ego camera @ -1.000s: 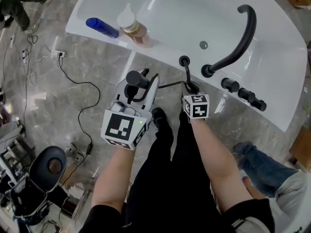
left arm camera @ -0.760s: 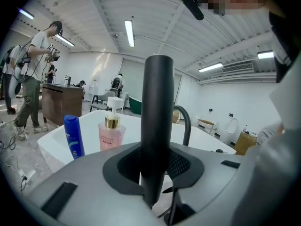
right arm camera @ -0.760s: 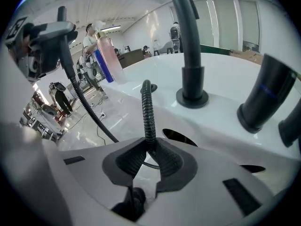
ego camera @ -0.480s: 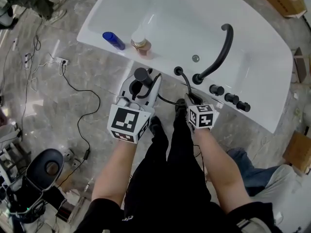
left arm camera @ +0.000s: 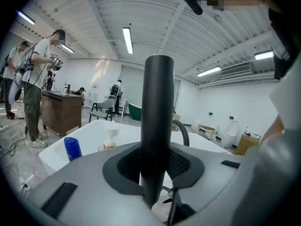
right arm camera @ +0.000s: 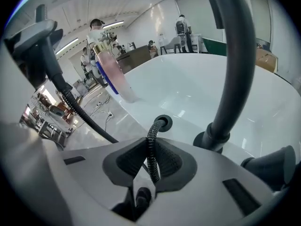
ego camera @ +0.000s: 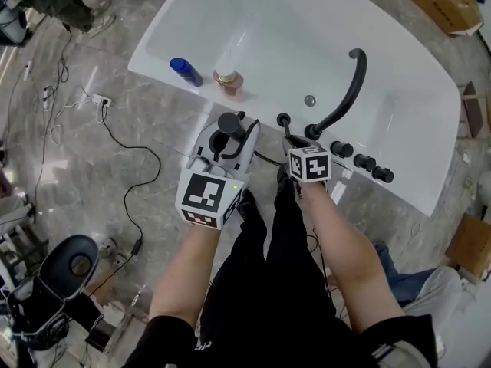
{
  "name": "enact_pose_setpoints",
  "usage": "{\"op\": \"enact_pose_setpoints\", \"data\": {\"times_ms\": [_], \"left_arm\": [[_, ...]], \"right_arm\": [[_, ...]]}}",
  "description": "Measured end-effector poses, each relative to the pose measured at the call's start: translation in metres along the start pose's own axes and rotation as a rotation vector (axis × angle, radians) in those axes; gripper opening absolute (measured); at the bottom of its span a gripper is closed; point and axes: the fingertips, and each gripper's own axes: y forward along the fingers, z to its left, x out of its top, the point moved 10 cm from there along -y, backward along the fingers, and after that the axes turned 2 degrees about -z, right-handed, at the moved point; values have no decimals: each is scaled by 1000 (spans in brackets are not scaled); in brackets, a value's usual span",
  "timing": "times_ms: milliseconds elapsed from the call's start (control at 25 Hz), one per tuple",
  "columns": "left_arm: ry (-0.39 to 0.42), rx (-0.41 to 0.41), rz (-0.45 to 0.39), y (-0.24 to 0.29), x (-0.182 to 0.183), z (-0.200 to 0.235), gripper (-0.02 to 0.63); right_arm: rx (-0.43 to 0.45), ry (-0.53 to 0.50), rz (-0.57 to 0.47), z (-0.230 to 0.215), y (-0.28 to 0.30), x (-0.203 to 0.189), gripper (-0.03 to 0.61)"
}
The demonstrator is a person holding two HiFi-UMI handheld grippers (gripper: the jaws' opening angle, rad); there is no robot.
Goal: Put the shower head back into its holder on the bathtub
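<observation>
Left tongs (ego camera: pixel 228 138) grip the black cylindrical shower head (left arm camera: pixel 157 126) upright beside the rim of the white bathtub (ego camera: pixel 253 44), near its round black holder (ego camera: pixel 284 119). Right tongs (right arm camera: pixel 149 171), jaws just closing, pinch the black ribbed hose (right arm camera: pixel 153 135), apparently to guide slack.

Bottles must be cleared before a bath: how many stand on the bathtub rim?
2: a blue bottle on the near bathtub rim, and a pump bottle just right of it in the head view. None looks hidden.
</observation>
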Motion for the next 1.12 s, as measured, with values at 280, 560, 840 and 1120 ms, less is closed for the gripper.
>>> {"op": "enact_pose_setpoints", "data": {"times_ms": [280, 560, 840, 1120], "left_arm": [[-10, 6, 22, 2, -15, 1, 118], [-5, 4, 31, 7, -30, 6, 118], [-14, 1, 68, 11, -59, 11, 118], [4, 2, 82, 5, -53, 6, 118]], "right_arm": [[14, 26, -5, -1, 14, 1, 137], [26, 15, -5, -14, 12, -60, 221], [-11, -12, 10, -33, 43, -91, 135], [-13, -57, -51, -20, 6, -67, 71]]}}
